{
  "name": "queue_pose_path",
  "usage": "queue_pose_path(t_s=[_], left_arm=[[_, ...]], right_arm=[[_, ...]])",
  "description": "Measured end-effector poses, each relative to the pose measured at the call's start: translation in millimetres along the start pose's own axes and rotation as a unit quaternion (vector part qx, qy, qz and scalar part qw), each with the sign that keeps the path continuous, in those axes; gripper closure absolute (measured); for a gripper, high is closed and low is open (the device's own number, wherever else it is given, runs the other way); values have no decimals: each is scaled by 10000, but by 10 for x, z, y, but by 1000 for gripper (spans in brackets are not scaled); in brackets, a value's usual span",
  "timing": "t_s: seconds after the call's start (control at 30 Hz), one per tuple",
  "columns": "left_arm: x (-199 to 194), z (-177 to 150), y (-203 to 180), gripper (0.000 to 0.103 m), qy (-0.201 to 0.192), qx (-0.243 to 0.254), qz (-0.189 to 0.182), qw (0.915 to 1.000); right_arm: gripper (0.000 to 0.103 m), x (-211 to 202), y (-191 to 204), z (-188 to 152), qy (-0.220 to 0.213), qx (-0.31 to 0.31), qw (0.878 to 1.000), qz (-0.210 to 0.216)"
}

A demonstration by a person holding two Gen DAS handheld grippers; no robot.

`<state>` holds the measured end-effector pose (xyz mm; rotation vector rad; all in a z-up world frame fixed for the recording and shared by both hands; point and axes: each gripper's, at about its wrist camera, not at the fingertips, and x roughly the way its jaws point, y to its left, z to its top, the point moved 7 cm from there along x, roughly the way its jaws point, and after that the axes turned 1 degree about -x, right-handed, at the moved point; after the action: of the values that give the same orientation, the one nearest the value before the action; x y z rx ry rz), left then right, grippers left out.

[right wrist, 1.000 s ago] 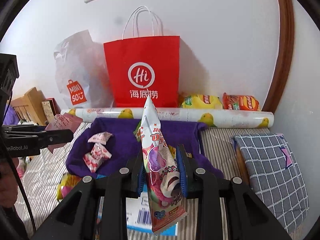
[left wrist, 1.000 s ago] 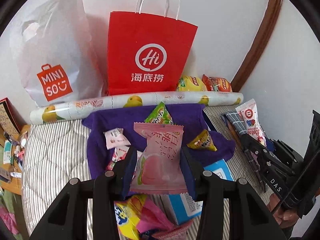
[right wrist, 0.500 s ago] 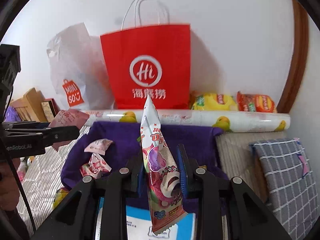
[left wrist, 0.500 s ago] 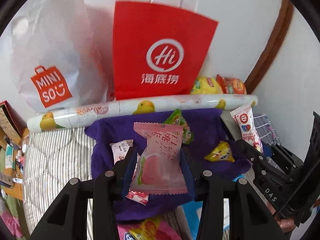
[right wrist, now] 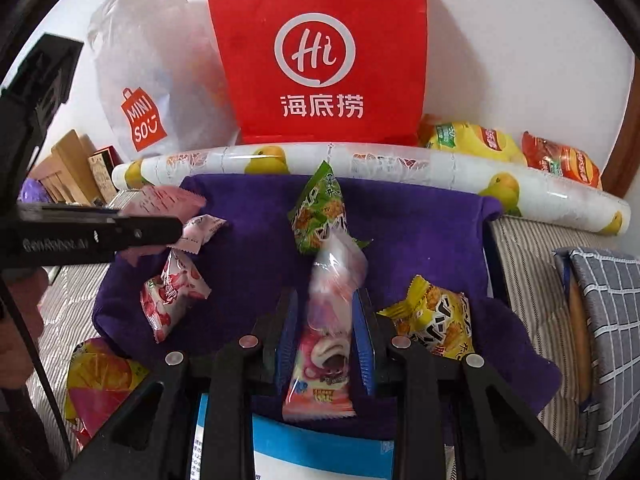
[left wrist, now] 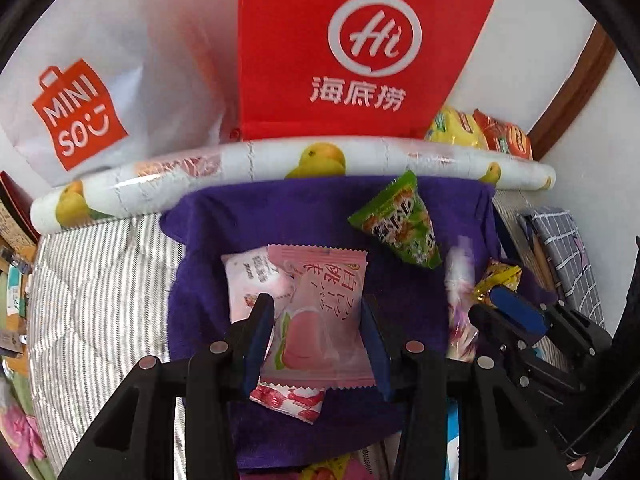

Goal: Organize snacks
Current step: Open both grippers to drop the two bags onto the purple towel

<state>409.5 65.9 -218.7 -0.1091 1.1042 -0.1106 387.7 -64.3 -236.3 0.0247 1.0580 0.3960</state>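
My left gripper [left wrist: 316,332] is shut on a pink peach-print snack packet [left wrist: 320,316], held low over a purple cloth [left wrist: 280,216]. My right gripper [right wrist: 324,336] is shut on a tall candy packet with a pink bear [right wrist: 324,344], also low over the cloth [right wrist: 400,232]. On the cloth lie a green triangular snack [left wrist: 400,224], a yellow snack [right wrist: 436,320], a pale pink packet [left wrist: 248,280] and a red-and-white packet [right wrist: 168,300]. The left gripper [right wrist: 120,232] shows at the left edge of the right wrist view, and the right gripper [left wrist: 512,312] at the right of the left wrist view.
A red paper bag [left wrist: 352,48] and a white Miniso bag [left wrist: 80,92] stand against the wall behind a fruit-print roll [left wrist: 280,164]. Yellow and orange chip bags [right wrist: 480,140] lie at the back right. A blue-white box [right wrist: 320,452] and a checked cushion [right wrist: 600,320] flank the cloth on striped bedding [left wrist: 100,300].
Both grippers have sunk and moved forward toward the purple cloth, each keeping its packet. The bags and roll now loom larger and higher in both views.
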Motion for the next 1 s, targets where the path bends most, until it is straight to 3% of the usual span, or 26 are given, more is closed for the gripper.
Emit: queue_pose_path(t_s=[0.47, 0.57, 0.8, 1.0], left_arm=[[205, -70, -88, 61, 251, 58, -68, 9996], [254, -88, -93, 61, 336, 14, -163, 9993], [282, -94, -115, 60, 398, -89, -398, 9984], [183, -59, -161, 45, 286, -113, -589, 9978]], right_arm=[[77, -44, -97, -37, -77, 180, 9998, 5], [71, -82, -96, -28, -185, 161, 9997, 9], [70, -101, -50, -30, -245, 103, 9996, -26], [69, -115, -28, -33, -287, 93, 9995, -1]])
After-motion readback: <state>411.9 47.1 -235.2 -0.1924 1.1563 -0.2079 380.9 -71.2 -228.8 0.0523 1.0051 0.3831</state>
